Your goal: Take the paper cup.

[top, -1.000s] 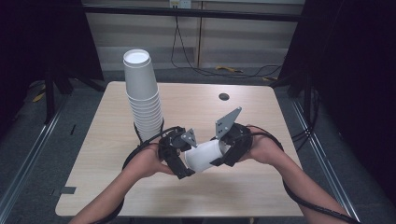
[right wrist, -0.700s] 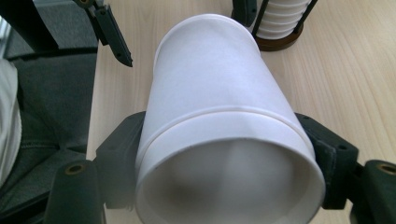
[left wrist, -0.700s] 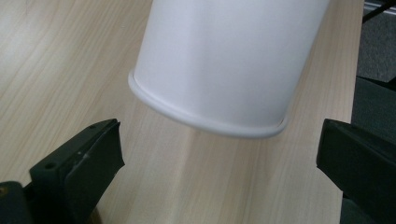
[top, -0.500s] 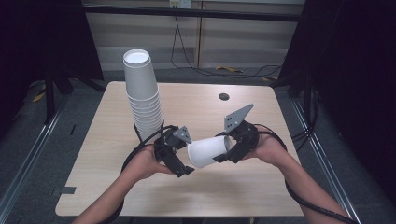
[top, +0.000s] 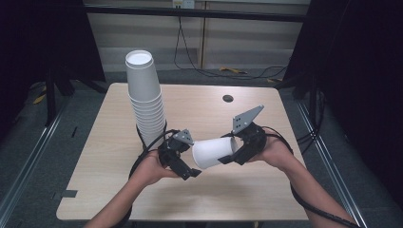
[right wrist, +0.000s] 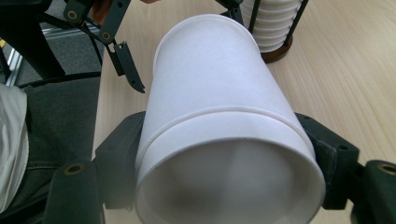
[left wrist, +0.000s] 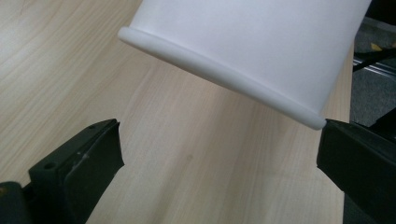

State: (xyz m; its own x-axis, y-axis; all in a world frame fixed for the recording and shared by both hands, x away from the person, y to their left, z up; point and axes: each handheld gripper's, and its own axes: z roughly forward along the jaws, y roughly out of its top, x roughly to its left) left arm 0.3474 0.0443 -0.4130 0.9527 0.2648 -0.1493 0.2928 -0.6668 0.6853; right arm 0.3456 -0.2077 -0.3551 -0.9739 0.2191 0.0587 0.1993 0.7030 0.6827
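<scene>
While the right claw (top: pixel 227 154) is clamped on a white paper cup (top: pixel 212 152), the left claw (top: pixel 189 161) sits with its jaws spread wide apart, and they've just been opening. The cup is held lying on its side above the near middle of the counter (top: pixel 266 190), not touching the wood as far as I can tell. Its closed bottom faces left toward the left claw, and its open mouth sits back in the right claw.

From the right gripper view you're basically looking straight down the cup (right wrist: pixel 224 140): both black jaws press on its sides near the rolled rim, and a second rim line shows a bit further along, so it might be two cups nested together, but I can't say for sure.

From the left gripper view the cup's (left wrist: pixel 252 42) base edge hangs between the two open jaws. The right-hand jaw looks like it's just about at that edge, but whether it's actually touching is hard to call. The other jaw is clearly off it.

Over at the far left of the counter there's a tall stack of white cups (top: pixel 145 95) standing in a wire holder with a round wooden base (right wrist: pixel 276 52), leaning a bit.
</scene>
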